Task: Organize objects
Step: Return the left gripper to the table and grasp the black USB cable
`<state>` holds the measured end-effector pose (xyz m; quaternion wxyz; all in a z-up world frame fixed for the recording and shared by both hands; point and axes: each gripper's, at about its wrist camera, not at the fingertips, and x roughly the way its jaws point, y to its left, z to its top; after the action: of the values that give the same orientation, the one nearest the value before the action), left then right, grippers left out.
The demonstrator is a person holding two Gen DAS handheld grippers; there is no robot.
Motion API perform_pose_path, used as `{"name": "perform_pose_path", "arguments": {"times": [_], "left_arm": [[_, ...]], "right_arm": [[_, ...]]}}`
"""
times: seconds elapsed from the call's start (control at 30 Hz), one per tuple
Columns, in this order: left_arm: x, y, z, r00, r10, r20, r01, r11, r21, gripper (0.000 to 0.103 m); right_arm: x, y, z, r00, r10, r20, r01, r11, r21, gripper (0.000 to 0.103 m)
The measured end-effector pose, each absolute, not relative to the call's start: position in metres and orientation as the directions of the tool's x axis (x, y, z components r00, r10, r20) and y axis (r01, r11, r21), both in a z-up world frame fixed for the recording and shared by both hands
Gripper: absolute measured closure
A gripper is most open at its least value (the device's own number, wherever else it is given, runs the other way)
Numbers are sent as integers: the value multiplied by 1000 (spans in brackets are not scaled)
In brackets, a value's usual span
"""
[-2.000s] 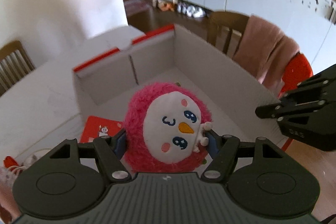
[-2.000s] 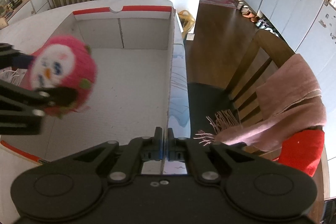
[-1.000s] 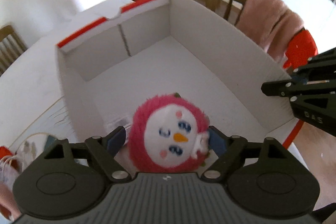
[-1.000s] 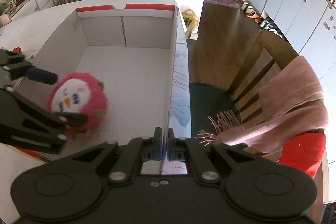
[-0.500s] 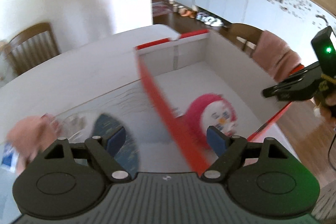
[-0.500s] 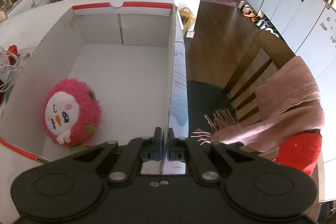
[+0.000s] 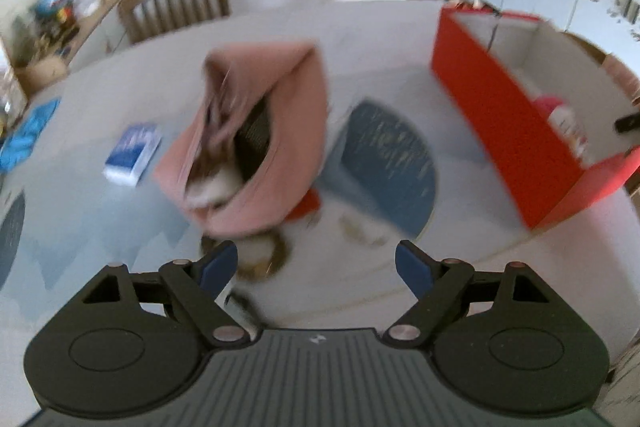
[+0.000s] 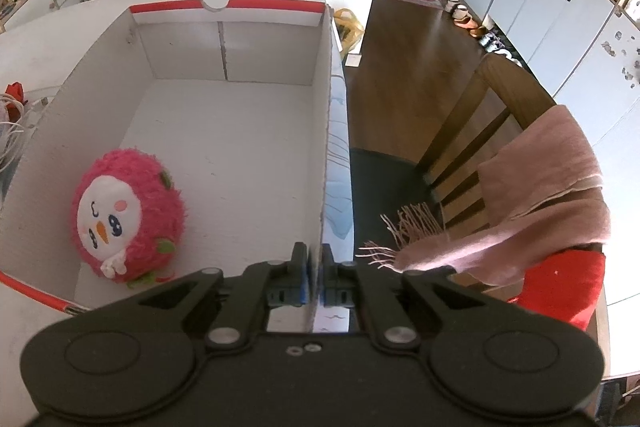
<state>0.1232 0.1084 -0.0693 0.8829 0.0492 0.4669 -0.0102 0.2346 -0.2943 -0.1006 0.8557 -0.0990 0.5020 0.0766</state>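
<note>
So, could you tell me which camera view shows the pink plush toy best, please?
The right wrist view: the pink plush toy lies sharp and whole on the floor of the cardboard box, its face turned to the camera. In the left wrist view it is only a blurred pink patch mostly hidden behind the box's red wall.

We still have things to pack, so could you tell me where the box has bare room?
The box floor is bare from the far wall to the right wall, which the right gripper pinches. Only the near-left corner is taken, by the plush. On the table, it is crowded around the pink pouch ahead of the open left gripper.
</note>
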Motion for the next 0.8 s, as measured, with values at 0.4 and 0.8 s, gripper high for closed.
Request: {"name": "perform_pose_path", "arguments": {"times": [0.4, 0.8], "left_arm": [[116, 150, -132, 461, 102, -882, -150, 988, 36, 17], [117, 154, -142, 441, 87, -893, -173, 985, 11, 42]], "right_arm": [[234, -289, -101, 490, -4, -872, -211, 970, -123, 97], [232, -286, -101, 493, -18, -870, -207, 969, -137, 96]]}}
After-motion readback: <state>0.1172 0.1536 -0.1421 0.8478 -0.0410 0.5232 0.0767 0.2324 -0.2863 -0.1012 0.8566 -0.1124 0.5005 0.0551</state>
